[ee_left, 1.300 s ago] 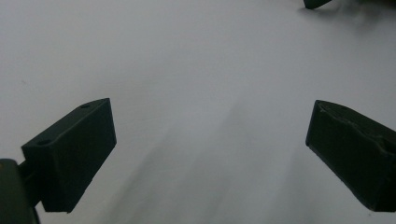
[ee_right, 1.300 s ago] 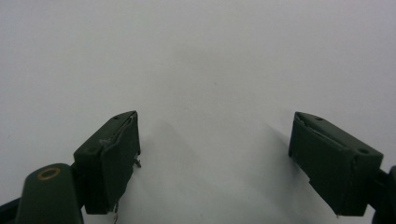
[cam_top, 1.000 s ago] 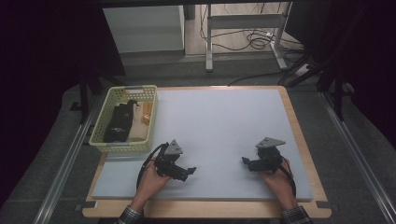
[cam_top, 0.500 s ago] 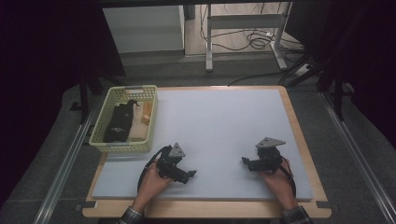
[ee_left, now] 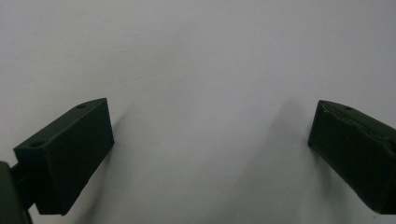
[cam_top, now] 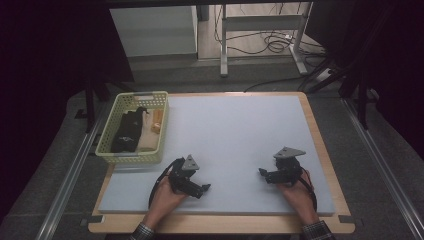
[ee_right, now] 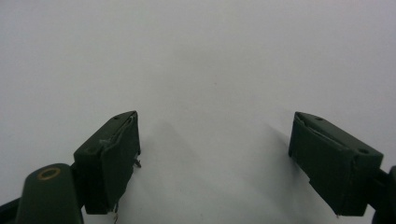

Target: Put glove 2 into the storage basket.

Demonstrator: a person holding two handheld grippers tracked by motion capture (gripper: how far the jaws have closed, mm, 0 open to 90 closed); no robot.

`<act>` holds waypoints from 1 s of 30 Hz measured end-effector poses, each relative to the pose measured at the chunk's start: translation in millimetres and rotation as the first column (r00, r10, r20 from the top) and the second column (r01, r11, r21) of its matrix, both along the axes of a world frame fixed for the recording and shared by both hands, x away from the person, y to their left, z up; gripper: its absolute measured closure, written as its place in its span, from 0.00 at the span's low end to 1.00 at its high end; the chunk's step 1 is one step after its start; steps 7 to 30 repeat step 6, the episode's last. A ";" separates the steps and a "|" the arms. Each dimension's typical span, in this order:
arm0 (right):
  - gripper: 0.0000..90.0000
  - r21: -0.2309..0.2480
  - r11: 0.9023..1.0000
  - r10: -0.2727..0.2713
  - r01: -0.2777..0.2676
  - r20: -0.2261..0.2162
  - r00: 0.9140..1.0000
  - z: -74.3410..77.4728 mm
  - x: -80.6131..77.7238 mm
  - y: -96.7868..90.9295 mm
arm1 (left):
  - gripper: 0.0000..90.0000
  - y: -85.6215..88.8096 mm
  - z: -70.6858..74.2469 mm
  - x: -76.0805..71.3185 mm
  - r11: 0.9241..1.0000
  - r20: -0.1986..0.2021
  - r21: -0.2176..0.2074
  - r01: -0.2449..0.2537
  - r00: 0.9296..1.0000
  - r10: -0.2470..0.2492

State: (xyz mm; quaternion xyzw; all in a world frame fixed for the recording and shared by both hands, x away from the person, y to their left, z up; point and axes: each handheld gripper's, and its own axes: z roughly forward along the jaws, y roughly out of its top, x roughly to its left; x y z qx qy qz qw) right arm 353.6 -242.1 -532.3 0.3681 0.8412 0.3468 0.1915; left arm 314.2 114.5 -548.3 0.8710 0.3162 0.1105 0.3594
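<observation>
Left tool (cam_top: pixel 199 188) shifted slightly rightward; two tools, one basket (cam_top: pixel 116 154).

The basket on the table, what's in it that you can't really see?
- The black thing in the yellow basket, high view: too small and dark to tell what it is.
- The small orange thing beside it: too small to name.
- The basket's floor: hidden under those things.
- Left hand-held gripper and right hand-held gripper, both open, point at the bare white mat, not the basket.
</observation>
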 end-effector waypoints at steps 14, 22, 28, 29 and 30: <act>0.18 0.001 1.000 0.000 0.000 -0.002 1.000 -0.3 -0.2 0.0 | 0.00 0.1 0.0 -0.1 1.000 0.000 0.003 0.002 1.000 -0.002; 0.18 0.001 1.000 0.000 0.000 -0.002 1.000 -0.3 -0.2 0.0 | 0.00 0.1 0.0 -0.1 1.000 0.000 0.003 0.002 1.000 -0.002; 0.18 0.001 1.000 0.000 0.000 -0.002 1.000 -0.3 -0.2 0.0 | 0.00 0.1 0.0 -0.1 1.000 0.000 0.003 0.002 1.000 -0.002; 0.18 0.001 1.000 0.000 0.000 -0.002 1.000 -0.3 -0.2 0.0 | 0.00 0.1 0.0 -0.1 1.000 0.000 0.003 0.002 1.000 -0.002; 0.18 0.001 1.000 0.000 0.000 -0.002 1.000 -0.3 -0.2 0.0 | 0.00 0.1 0.0 -0.1 1.000 0.000 0.003 0.002 1.000 -0.002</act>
